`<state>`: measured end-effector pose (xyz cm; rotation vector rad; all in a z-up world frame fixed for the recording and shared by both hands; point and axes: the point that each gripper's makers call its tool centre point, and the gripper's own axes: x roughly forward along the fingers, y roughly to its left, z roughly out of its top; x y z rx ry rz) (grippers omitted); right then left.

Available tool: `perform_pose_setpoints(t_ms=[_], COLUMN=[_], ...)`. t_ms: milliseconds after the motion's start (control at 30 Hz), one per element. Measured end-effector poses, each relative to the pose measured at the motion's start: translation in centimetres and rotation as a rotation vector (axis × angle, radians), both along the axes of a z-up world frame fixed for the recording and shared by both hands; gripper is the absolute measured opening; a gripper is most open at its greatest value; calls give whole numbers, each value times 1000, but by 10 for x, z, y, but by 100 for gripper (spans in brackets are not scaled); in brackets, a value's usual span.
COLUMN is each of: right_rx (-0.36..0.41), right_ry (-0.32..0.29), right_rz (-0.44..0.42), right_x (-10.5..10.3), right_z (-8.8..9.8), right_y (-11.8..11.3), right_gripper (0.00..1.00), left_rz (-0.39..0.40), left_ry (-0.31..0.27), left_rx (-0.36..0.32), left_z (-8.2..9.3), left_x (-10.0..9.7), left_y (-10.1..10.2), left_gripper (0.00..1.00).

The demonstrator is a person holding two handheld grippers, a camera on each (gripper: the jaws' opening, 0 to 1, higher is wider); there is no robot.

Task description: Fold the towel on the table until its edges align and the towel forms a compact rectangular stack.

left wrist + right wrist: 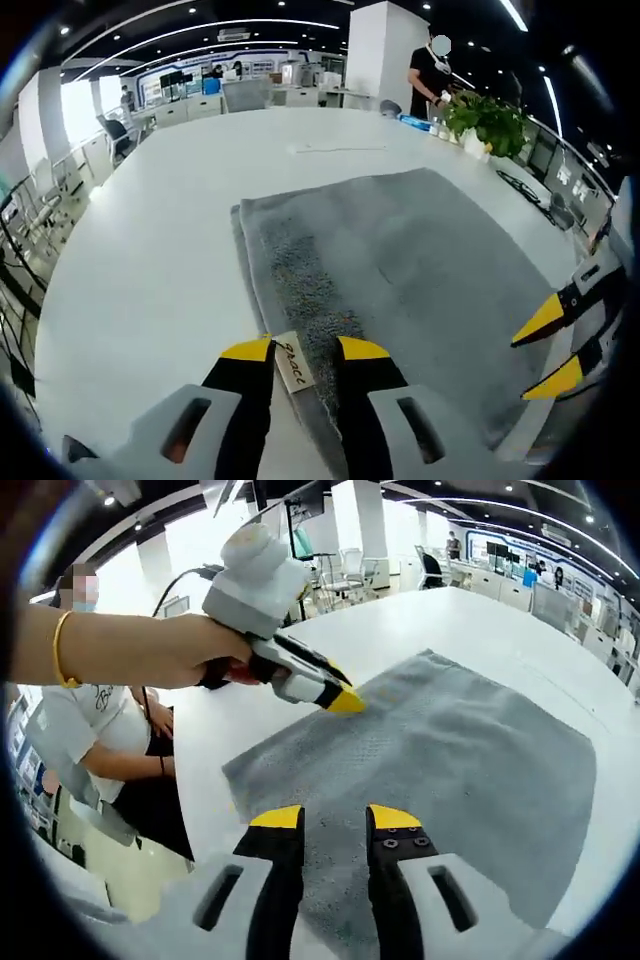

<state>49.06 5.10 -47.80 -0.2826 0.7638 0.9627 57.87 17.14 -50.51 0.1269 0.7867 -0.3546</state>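
Note:
A grey towel (pixel 400 270) lies flat on the white table (pixel 170 230), with a folded strip along its left side. My left gripper (pixel 305 349) stands open at the towel's near corner, and the towel's white label (pixel 292 362) lies between its yellow-tipped jaws. My right gripper (pixel 549 348) enters from the right with its jaws apart over the towel's right edge. In the right gripper view, my right gripper (pixel 335 818) is open just above the towel (pixel 470 760). A hand holds my left gripper (pixel 345 700) at the towel's far corner.
A potted plant (pixel 490 120) and small items stand at the table's far right, where a person (pixel 428 75) stands. A thin cable (pixel 340 149) lies beyond the towel. Another person (pixel 100 730) is beside the table edge. Office chairs (pixel 115 135) stand along the left.

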Motion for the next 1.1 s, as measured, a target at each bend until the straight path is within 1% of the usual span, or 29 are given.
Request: perform_pose_setpoints(t_ms=[67,100,167,267,400,567,700,733,767,800,900,1000,1100], right_rx=[-8,-9,-21,-37,-35,-57,-81,-97,-118,-137,-134,-143,-154], right_ry=[14,14,14,5,-5,-5,-9,-17,-37,-50,-32,-24,-49], right_rz=[-41,-68,-122,-113,-157,-189,-224,-237,-235,-228,-243,-265,-296], right_x=[6,11,18,21,28,33,36,38,39,39,34,31,33], right_z=[-4,-5,-5,-7,-3,-8,-10,-12,-12,-13,-16,-18,-18], right_y=[-14,-25,-42,-54,-73,-96,-122,-130,-135,-141,-152,-163,-172], right_gripper=[23,23,23,23,23,23,23,23,23,23,23,23,26], left_rz=[-2,1,8,12,19,36,61,56,56,64,76,86,86], left_ry=[-1,1,0,2,9,19,18,6,-1,-6,-8,-6,-7], left_rx=[12,9,-5,-9,-8,-10,2,32,46,42,31,20,13], left_z=[0,0,1,0,-2,-4,-6,-7,-7,-7,-4,-5,-6], left_x=[-4,-9,-12,-21,-32,-42,-55,-54,-52,-56,-62,-64,-68], left_y=[-1,-3,-3,-6,-8,-3,-1,3,6,4,-1,-1,-2], left_gripper=[26,26,26,26,26,27,27,27,27,27,27,26,27])
